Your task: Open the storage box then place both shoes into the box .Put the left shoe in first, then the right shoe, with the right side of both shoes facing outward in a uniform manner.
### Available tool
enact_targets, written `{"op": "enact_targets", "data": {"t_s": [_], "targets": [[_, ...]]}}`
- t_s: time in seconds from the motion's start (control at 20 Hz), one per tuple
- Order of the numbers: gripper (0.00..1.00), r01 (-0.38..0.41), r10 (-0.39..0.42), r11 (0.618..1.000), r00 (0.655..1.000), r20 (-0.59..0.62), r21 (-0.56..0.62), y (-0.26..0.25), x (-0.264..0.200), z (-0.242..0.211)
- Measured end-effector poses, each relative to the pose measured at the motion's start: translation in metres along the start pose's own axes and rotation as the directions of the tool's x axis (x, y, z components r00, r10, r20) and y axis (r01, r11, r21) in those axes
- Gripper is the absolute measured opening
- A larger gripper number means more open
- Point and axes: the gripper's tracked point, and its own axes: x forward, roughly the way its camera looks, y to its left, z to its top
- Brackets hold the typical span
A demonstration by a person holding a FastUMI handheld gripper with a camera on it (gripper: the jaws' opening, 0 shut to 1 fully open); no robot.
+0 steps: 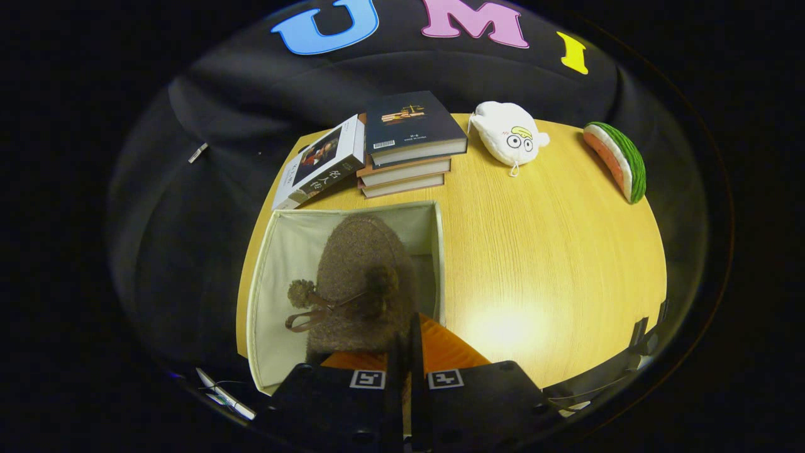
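Though drawn nearly together with a thin slit between the fingers, tool (410, 336) not readable as clenched or grasping: contact with the shoe hidden at the tips, so cannot tell. Directly at 12 o'clock from the fingertips, touching or all but touching them, a fuzzy brown shoe (358, 264), seen from above, rounded toe pointing away, heel end toward the tool. On its top, two small pompoms (300, 293) tied with a thin brown ribbon (305, 322), one at 10 o'clock from the tips, the other just ahead of them. Around the shoe, an open pale fabric storage box (277, 251), no lid over it, shoe inside its walls, nearer the right wall than the left. Under the box, a light wooden surface (541, 251), bare wood stretching from the tool toward 2 o'clock. Beyond the box at 12 o'clock, a stack of books (409, 157), with another book (321, 163) leaning against its left side. At 1 o'clock from the tool, well apart, a white plush toy (506, 135). Farther round, near 2 o'clock, a watermelon-slice plush (619, 160) by the surface's far edge.
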Motion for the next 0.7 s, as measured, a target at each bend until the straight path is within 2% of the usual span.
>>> {"op": "enact_targets", "data": {"t_s": [0.25,0.35,0.55,0.6,0.65,0.7], "targets": [[0.10,0.013,-0.012,1.000,1.000,-0.004,0.017,0.000,-0.001,-0.002],[0.18,-0.004,0.005,0.999,1.000,-0.012,0.038,0.004,-0.004,-0.004],[0.45,-0.041,0.038,0.998,0.998,0.044,0.048,0.008,-0.014,0.007],[0.56,-0.053,0.051,0.998,0.997,0.055,0.045,0.009,-0.016,0.010],[0.58,-0.081,0.078,0.996,0.995,0.062,0.048,0.014,-0.018,0.012],[0.75,-0.104,0.100,0.993,0.992,0.071,0.048,0.019,-0.022,0.014]]}}
